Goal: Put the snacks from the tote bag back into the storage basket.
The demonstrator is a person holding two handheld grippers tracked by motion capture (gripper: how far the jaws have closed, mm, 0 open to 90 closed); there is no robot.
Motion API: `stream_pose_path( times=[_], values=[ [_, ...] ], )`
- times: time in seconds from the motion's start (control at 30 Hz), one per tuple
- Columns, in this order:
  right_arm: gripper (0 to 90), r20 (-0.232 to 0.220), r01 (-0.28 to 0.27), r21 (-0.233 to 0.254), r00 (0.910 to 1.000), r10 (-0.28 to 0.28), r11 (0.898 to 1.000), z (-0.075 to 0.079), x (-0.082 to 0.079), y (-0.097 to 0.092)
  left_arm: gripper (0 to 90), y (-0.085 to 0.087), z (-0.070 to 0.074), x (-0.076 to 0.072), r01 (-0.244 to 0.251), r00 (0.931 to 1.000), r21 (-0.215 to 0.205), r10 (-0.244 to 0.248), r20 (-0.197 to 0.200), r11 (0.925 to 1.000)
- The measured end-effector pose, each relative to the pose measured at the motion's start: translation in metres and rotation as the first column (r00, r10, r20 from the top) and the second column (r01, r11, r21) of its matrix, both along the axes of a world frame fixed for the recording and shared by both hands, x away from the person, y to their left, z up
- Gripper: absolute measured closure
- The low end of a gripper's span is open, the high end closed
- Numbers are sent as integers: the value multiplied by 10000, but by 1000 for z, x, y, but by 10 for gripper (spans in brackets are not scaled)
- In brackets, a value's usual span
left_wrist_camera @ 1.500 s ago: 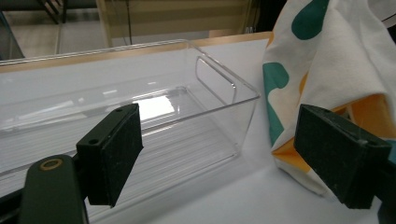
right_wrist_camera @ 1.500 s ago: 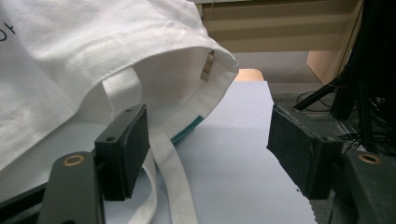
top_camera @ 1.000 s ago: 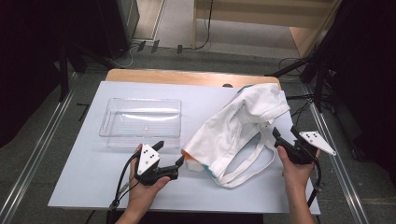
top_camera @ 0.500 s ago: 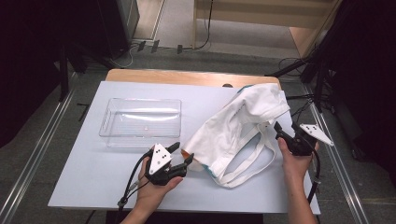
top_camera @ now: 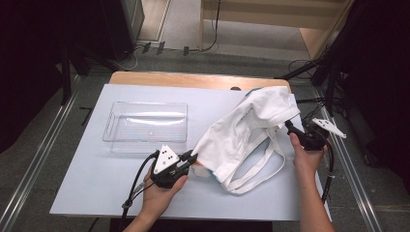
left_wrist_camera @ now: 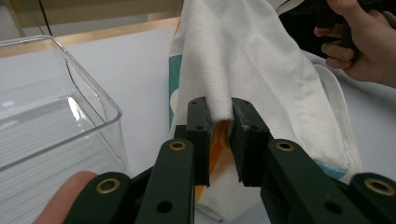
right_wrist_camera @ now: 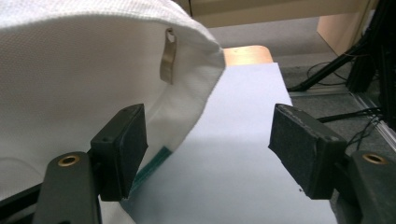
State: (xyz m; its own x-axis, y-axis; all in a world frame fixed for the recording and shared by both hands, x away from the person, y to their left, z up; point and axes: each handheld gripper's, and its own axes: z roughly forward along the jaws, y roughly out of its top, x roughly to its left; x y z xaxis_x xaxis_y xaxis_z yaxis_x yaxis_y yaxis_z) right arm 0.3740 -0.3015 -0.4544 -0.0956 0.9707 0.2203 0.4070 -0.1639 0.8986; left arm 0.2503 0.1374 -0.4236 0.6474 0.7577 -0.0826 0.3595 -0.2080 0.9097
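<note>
I find the white tote bag (top_camera: 249, 133) lying crumpled on the right half of the table (top_camera: 87, 183), its handles (top_camera: 261, 166) trailing toward the near edge. The clear plastic tray (top_camera: 145, 126) sits apart at the left rear, with nothing in it.

My left gripper (top_camera: 189, 160) has just been closing, and in the left gripper view its pads now pinch a fold of the bag's near-left corner (left_wrist_camera: 219, 105).

My right gripper (top_camera: 291, 130) stands at the bag's right edge with its jaws wide; in the right gripper view the fabric edge (right_wrist_camera: 205, 70) lies between them, unpressed.

I judge the step to be securing a two-point hold. Next, I should close the right jaws squarely on that edge before any lift.
</note>
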Motion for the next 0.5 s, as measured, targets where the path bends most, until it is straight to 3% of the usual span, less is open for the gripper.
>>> stream_pose_path(
  times=[0.13, 0.27, 0.33, 0.4, 0.5],
  values=[
    [305, 86, -233, 106, 9997, 232, 9997, 1, 4, 2, 815, 1, -1, 1, 51, 10000, 58, -50, -33, 10000],
    [439, 90, -222, 441, 9997, 218, 9988, -2, 9, 6, 826, 2, -2, 2, 134, 9999, 167, -133, -46, 9998],
    [569, -90, -124, 267, 9999, 126, 9996, -6, 12, 11, 828, 2, -2, 2, 134, 9999, 273, -134, -15, 9995],
    [620, -158, -227, 179, 9996, 230, 9996, -7, 12, 13, 829, 2, -2, 1, 152, 9999, 311, -153, 15, 9994],
    [841, -299, -373, 43, 9989, 375, 9993, -8, 12, 13, 830, 2, -3, 1, 151, 9999, 321, -151, 3, 9994]
  ],
)
